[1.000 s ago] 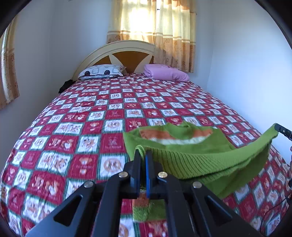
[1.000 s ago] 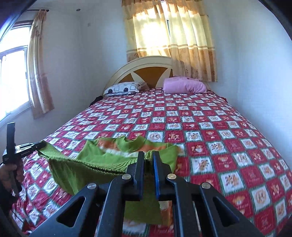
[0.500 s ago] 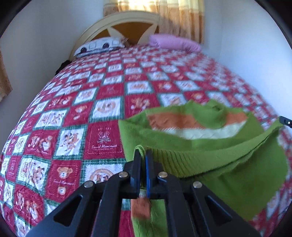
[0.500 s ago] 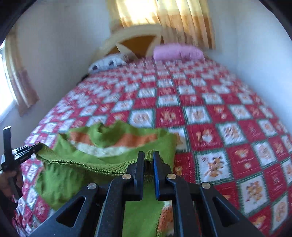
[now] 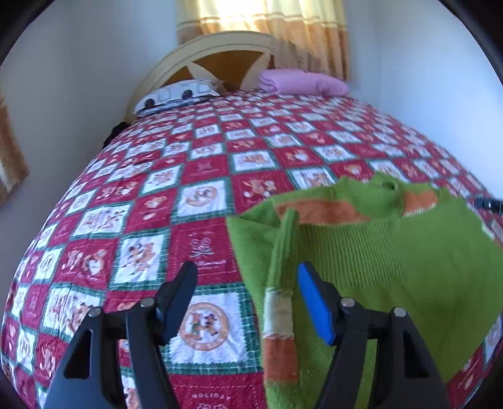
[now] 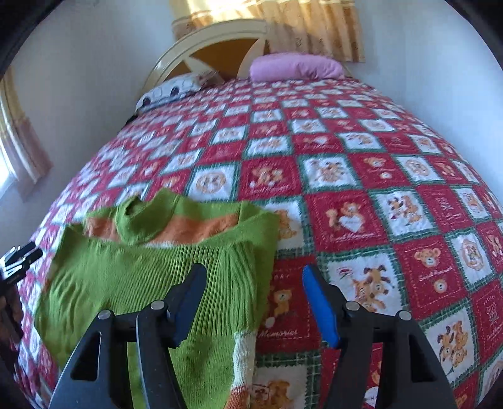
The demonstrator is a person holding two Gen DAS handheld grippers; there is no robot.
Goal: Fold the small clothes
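Observation:
A small green knit sweater (image 5: 393,261) with orange and white stripes lies on the red patchwork quilt (image 5: 201,176), its lower half folded up over the chest. My left gripper (image 5: 248,289) hovers over its left edge, jaws opening, pads clear of the cloth; a striped sleeve (image 5: 279,308) lies between them untouched. The sweater (image 6: 132,277) also fills the lower left of the right wrist view. My right gripper (image 6: 254,289) hangs over its right edge, jaws opening, touching nothing. The other gripper's tip (image 6: 22,254) shows at the left edge.
The quilt (image 6: 361,176) covers the whole bed. A white patterned pillow (image 5: 179,96) and a pink pillow (image 5: 301,81) lie by the cream headboard (image 5: 220,47). Curtains (image 5: 267,22) hang behind. White walls flank the bed on both sides.
Both grippers carried the sweater's hem forward and down onto the chest part, then let it go and opened. The hem now rests flat.

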